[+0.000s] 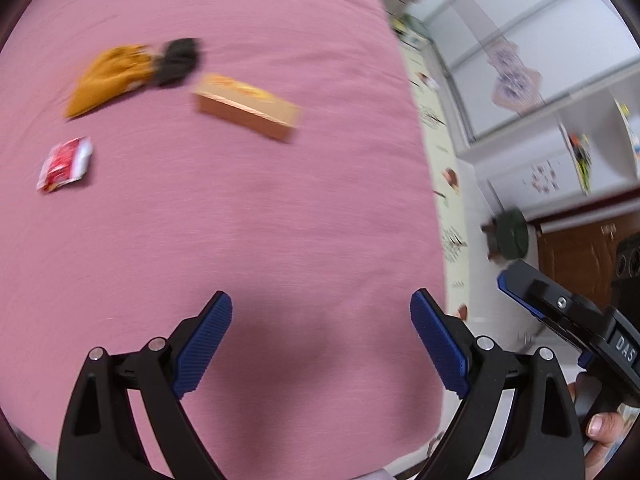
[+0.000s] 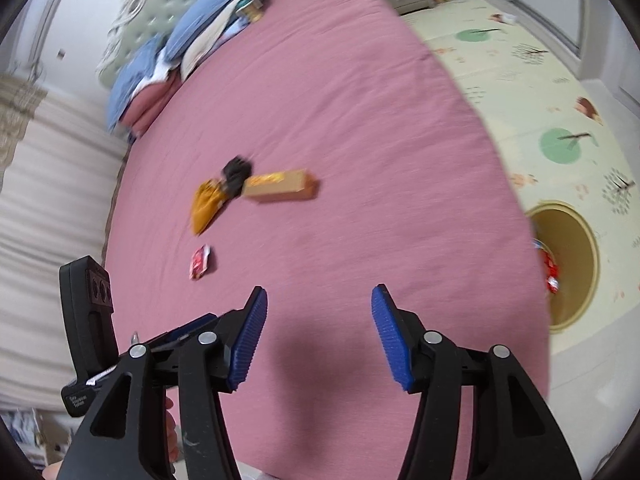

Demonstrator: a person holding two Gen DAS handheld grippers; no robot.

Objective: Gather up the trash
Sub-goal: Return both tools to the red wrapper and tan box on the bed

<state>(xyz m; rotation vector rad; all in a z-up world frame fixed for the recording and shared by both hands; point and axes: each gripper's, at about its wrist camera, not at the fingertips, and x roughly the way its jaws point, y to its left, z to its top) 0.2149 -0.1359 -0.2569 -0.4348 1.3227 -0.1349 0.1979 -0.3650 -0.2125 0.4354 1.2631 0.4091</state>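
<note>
We see a round tan bin (image 2: 576,264) standing on the floor just beside the bed (image 2: 320,120). Inside it lies a red and white wrapper, close against the wall nearest the bed; the rest of the inside looks bare.

The bed is covered with a pink woven sheet, mostly smooth. On it, well ahead of both tools, lie four pieces of trash: a long tan cardboard box (image 2: 280,187), a crumpled orange bag (image 2: 206,203), a small black lump (image 2: 237,174) touching the bag's upper end, and a flat red and white packet (image 2: 200,262) lying apart, nearer to us. Blue pillows (image 2: 192,32) are piled at a pale tufted headboard (image 2: 160,4). A cream play mat (image 2: 540,92) printed with green circles and small trees covers the floor, and a pale curtain hangs at the far side of the bed.

Our left gripper (image 1: 322,340) hangs over the sheet with its ridged blue pads wide apart and nothing between them. Our right gripper (image 2: 318,338) likewise stands parted and empty, above the near edge of the bed.
</note>
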